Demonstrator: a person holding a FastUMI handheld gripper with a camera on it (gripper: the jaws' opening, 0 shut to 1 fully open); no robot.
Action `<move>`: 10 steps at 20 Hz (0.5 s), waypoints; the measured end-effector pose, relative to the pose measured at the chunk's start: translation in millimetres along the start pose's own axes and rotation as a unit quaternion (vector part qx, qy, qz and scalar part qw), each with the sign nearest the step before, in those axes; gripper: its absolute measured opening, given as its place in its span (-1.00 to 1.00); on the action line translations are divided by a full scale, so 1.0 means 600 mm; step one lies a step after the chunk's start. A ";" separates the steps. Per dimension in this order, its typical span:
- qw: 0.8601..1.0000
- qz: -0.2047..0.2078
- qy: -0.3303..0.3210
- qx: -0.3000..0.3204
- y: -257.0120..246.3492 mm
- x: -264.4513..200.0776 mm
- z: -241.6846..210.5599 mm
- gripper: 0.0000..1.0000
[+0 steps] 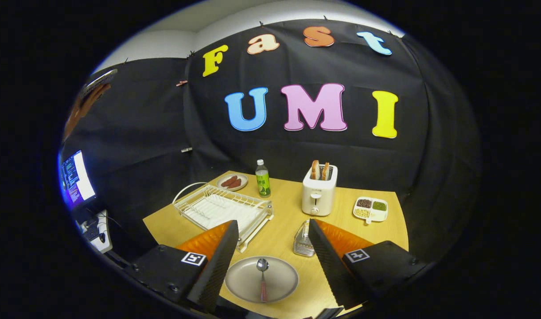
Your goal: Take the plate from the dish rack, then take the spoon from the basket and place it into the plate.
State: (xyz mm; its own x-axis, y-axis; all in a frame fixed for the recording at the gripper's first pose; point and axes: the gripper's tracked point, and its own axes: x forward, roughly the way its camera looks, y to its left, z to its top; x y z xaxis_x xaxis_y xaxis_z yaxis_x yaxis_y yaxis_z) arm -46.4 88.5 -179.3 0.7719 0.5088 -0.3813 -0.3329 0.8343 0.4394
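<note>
Between the two fingers of our tongs (270,248), low and close, lay the plate (241,277) flat on the table (283,195), with the spoon (262,277) in it: bowl toward the far side, reddish handle toward us. The tongs stood wide, fingers well apart, holding nothing and touching neither plate nor spoon.

We judged the task done or nearly so. The rack (221,206), beyond the left finger, held no plate that we could see. The basket (302,241), just ahead of the right finger, looked empty, but that finger covered its right side, so we could not be sure. Nothing seemed left but to draw the tongs away.

Farther beyond the fingers stood a bottle (262,178), a toaster (319,189) with two slices up, a small dish (232,181) of something brown, and a divided tray (370,209) of dry goods. We could not identify the food in the dish. The left finger hid the rack's near corner, and the spoon handle's end was hard to make out against the plate's rim.
</note>
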 end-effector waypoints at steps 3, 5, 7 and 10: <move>0.999 0.003 -0.040 0.000 -0.004 -0.007 0.049 0.95; 0.997 -0.001 -0.071 -0.009 -0.009 -0.023 0.080 0.95; 0.995 -0.010 -0.094 -0.026 -0.017 -0.040 0.113 0.97; 0.991 -0.013 -0.125 -0.043 -0.023 -0.062 0.163 0.96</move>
